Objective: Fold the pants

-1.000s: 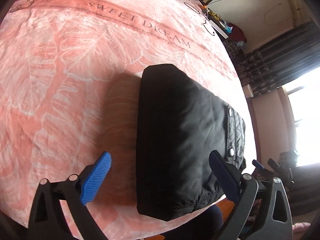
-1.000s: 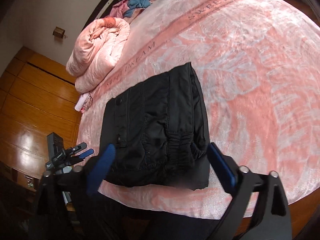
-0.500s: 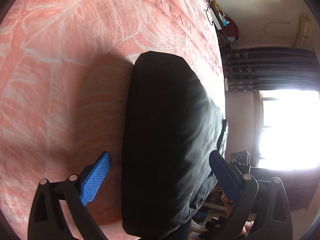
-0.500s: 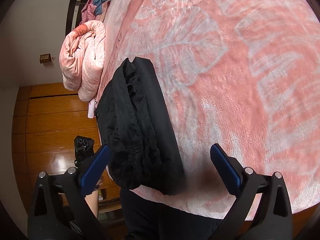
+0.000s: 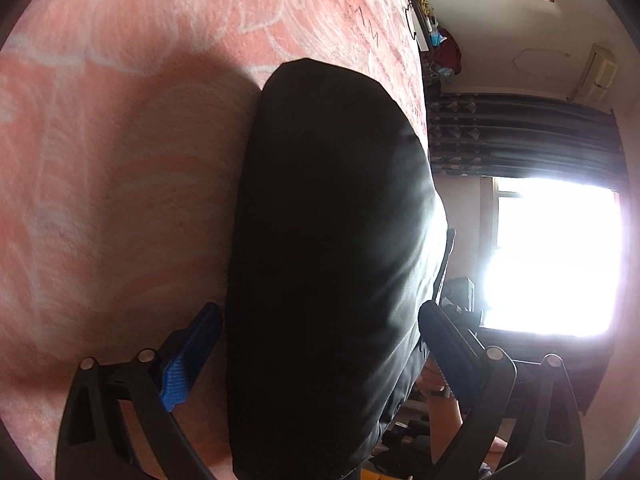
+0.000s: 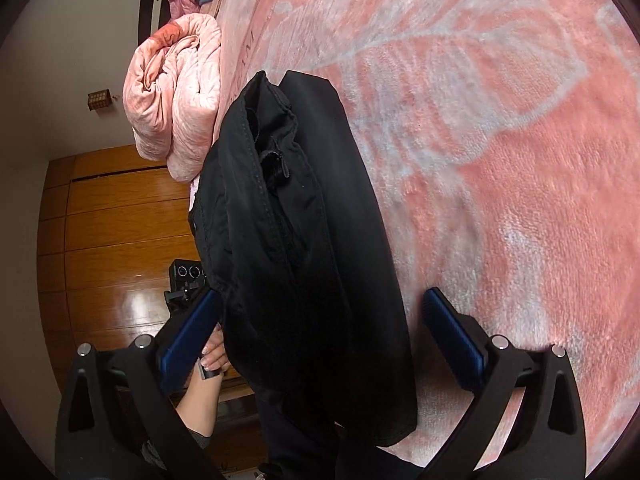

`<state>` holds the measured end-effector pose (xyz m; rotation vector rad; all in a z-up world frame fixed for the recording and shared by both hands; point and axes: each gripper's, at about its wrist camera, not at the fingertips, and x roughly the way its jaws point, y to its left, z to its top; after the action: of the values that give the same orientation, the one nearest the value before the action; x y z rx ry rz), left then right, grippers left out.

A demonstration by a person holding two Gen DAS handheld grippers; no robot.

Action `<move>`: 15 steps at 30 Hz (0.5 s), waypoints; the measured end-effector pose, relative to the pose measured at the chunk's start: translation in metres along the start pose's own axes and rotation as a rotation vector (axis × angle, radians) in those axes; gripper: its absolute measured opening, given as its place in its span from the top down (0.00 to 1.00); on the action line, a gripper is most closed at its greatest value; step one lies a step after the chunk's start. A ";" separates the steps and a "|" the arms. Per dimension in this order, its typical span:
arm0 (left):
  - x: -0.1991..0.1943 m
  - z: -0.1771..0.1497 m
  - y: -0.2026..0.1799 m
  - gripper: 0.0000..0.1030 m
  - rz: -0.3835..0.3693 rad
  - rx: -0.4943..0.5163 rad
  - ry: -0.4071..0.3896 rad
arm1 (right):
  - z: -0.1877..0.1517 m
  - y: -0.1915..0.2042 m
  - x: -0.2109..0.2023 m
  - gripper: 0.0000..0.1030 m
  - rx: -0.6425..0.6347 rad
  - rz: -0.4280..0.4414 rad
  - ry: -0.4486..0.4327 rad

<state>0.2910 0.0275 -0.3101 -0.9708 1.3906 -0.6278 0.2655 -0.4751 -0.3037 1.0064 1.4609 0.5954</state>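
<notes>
We hold both grippers wide open, the left gripper [image 5: 320, 340] and right gripper [image 6: 320, 320] straddling the folded black pants [image 5: 332, 248]. The pants lie on the pink bed [image 5: 120, 140], no pads pressing them.

Black pants [image 6: 304, 240] are seen on a pink bedspread [image 6: 500, 160] patterned with pale leaves; blue pads [image 5: 192, 354] are carried by black frames.

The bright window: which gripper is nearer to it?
Right. The right gripper sits at the pants' end toward the window; the left gripper is at the opposite end, farther away.
</notes>
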 end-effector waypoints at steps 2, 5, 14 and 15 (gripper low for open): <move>0.006 0.000 0.002 0.04 -0.006 -0.007 0.006 | 0.001 0.002 0.004 0.02 -0.006 -0.004 0.006; 0.016 0.001 0.004 0.04 -0.016 -0.014 0.015 | 0.004 0.006 0.011 0.02 -0.008 -0.005 0.008; 0.024 0.001 0.006 0.20 -0.015 -0.044 0.011 | 0.007 0.021 0.028 0.02 -0.075 0.008 0.020; 0.024 0.001 0.005 0.25 -0.003 -0.049 0.008 | 0.006 0.025 0.031 0.02 -0.093 -0.003 0.019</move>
<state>0.2937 0.0096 -0.3266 -1.0101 1.4175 -0.6035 0.2796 -0.4380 -0.3003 0.9279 1.4383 0.6660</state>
